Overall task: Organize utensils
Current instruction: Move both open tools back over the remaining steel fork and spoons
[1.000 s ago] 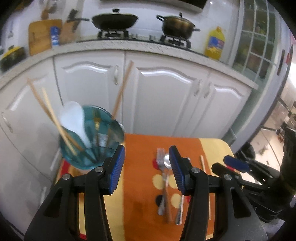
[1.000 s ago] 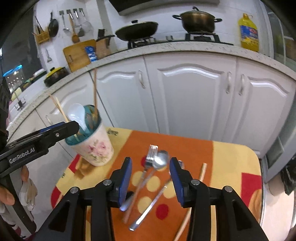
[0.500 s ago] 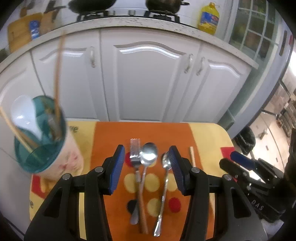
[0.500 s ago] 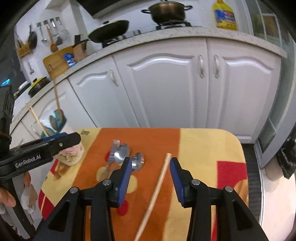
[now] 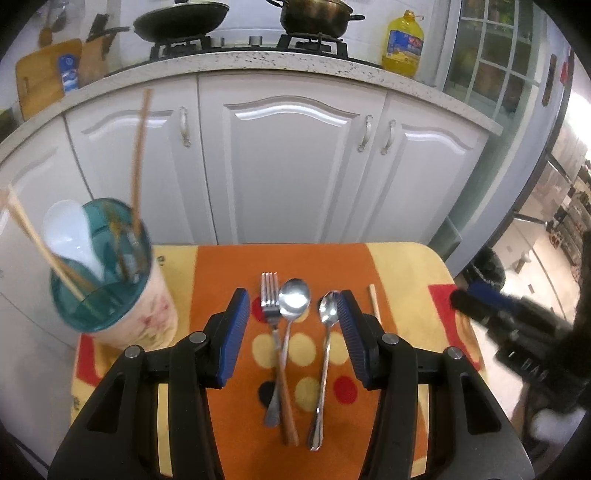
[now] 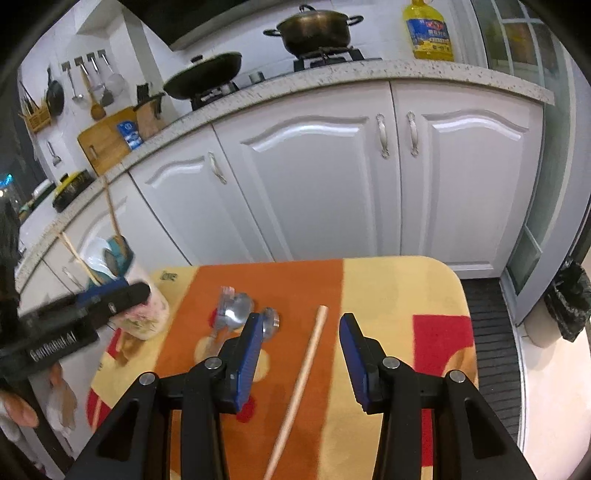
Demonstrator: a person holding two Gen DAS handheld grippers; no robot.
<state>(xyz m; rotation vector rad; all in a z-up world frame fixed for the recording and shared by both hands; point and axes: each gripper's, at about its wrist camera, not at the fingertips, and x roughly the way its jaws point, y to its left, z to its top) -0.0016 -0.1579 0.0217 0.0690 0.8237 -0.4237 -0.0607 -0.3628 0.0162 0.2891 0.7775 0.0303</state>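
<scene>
On the orange and yellow mat point(image 5: 221, 269) lie a fork point(image 5: 271, 321), a wooden-handled spoon point(image 5: 291, 306), a slim metal spoon point(image 5: 327, 332) and one wooden chopstick point(image 6: 306, 369). A teal-rimmed floral cup point(image 5: 122, 317) at the left holds chopsticks and a white spoon. My left gripper point(image 5: 291, 332) is open and empty above the fork and spoons. My right gripper point(image 6: 301, 354) is open and empty, its jaws on either side of the chopstick. The cup also shows in the right wrist view point(image 6: 144, 314).
White cabinet doors point(image 5: 288, 166) stand right behind the small table. The counter above carries a wok point(image 5: 181, 18), a pot point(image 5: 317, 14) and a yellow oil bottle point(image 5: 402, 44). The table's right edge point(image 6: 465, 314) drops to a dark floor mat.
The left gripper has swung from the cup to above the fork and spoons. The right gripper has moved right, from over the spoons to over the chopstick. Both stay open.
</scene>
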